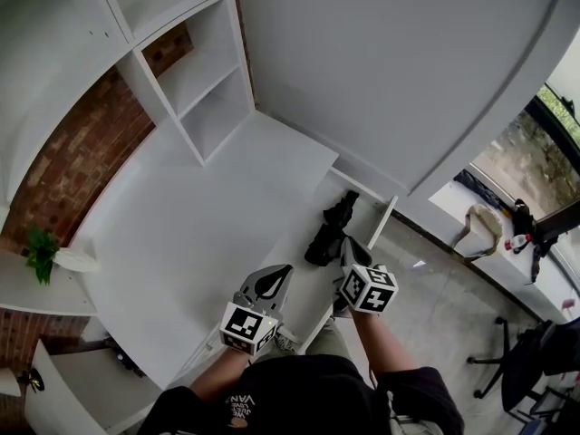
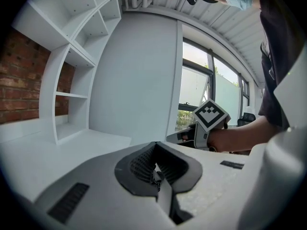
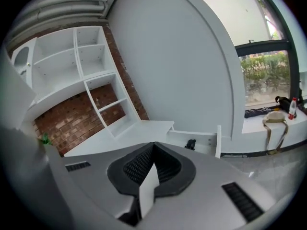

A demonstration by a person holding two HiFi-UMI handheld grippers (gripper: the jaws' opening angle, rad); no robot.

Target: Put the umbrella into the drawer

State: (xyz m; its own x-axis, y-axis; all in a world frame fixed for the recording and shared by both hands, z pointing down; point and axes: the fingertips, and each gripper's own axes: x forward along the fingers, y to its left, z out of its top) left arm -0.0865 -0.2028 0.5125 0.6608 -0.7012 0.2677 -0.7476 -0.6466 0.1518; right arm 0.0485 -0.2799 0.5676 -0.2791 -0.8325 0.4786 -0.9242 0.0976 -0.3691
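The black folded umbrella [image 1: 328,234] lies lengthwise inside the open white drawer [image 1: 382,223] at the desk's right side. In the right gripper view only a dark end of the umbrella [image 3: 191,143] shows above the drawer's wall [image 3: 218,140]. My right gripper [image 1: 347,243] hovers just over the near end of the umbrella, jaws shut [image 3: 153,145] with nothing between them. My left gripper [image 1: 285,268] is over the desk edge to the left of the drawer, its jaws together and empty [image 2: 156,145]. The right gripper's marker cube [image 2: 211,116] shows in the left gripper view.
A white desk top [image 1: 199,243] stretches left of the drawer, with white shelving [image 1: 195,71] at its far end against a brick wall. A small plant [image 1: 41,252] stands at the left. A window sill with a bag [image 1: 480,225] and an office chair [image 1: 535,361] are at the right.
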